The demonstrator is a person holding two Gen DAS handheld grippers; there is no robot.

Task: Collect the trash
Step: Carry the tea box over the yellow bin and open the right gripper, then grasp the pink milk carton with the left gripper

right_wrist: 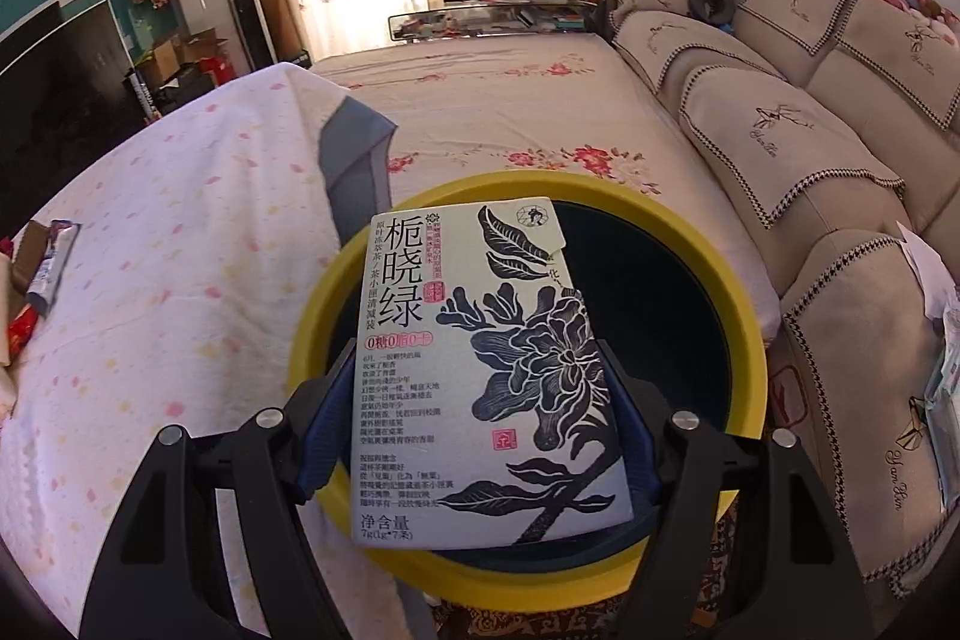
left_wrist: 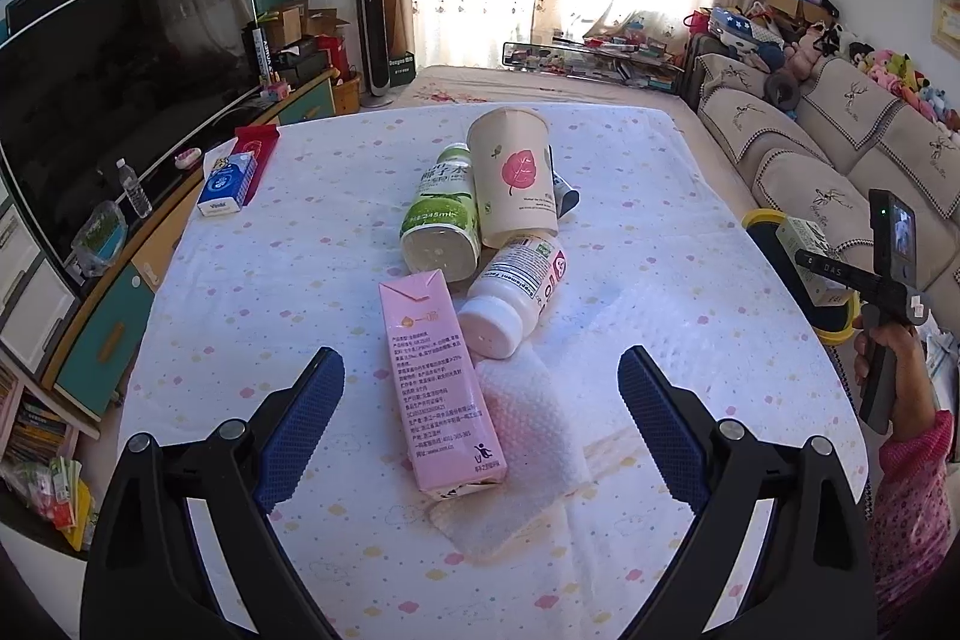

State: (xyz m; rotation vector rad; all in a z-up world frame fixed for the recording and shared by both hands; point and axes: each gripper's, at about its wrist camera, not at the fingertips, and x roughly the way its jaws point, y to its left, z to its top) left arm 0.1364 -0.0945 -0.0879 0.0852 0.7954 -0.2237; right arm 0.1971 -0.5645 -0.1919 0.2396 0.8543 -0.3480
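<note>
Right gripper [right_wrist: 480, 436] clamped on tea box [right_wrist: 486, 370], lower centre of frame, over yellow-rimmed bin [right_wrist: 744, 340]. Risk: box overhangs near rim (could catch and tip outside on release).

Left gripper [left_wrist: 480, 400] wide open, empty, above pink carton [left_wrist: 441, 388]. White pill bottle [left_wrist: 516, 298] touches carton; green bottle [left_wrist: 441, 226] and paper cup [left_wrist: 516, 178] crowd behind, liable to roll.

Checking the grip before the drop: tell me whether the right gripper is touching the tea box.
Touching. In the right wrist view, the right gripper has both blue pads pressed against the sides of the tea box, held over the yellow bin.
</note>
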